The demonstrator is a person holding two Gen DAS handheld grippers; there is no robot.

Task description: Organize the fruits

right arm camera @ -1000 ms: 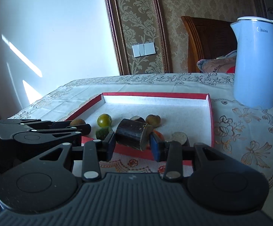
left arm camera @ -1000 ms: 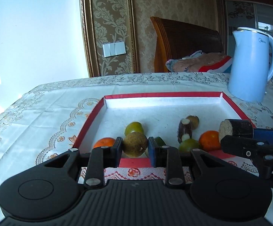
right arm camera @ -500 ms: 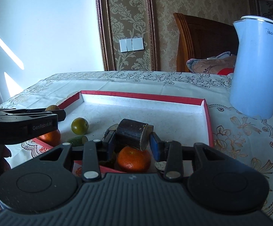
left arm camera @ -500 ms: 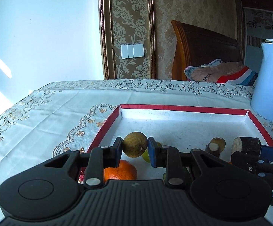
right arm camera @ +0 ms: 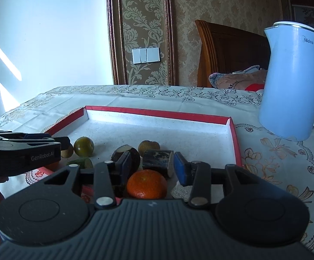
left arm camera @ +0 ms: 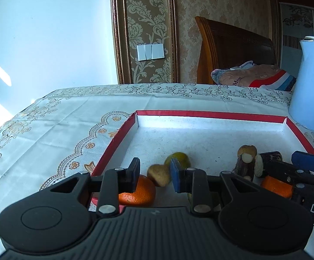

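Now, on the left, the left gripper (left arm camera: 154, 174) stands with its jaws released over the red-rimmed white tray (left arm camera: 211, 115). A small brown-yellow round fruit (left arm camera: 159, 175) lies between the pads and seems free of both, beside a round orange tangerine (left arm camera: 137, 191) and a green round fruit (left arm camera: 178, 159). On the right, the right gripper (right arm camera: 151, 166) is spread wide too; a dark short cylinder piece with a pale cut end (right arm camera: 158, 159) rests on the tray floor behind another tangerine (right arm camera: 146, 184). I judge the fruits light, smooth and ready to roll, so a hold across the widest middle is safest.
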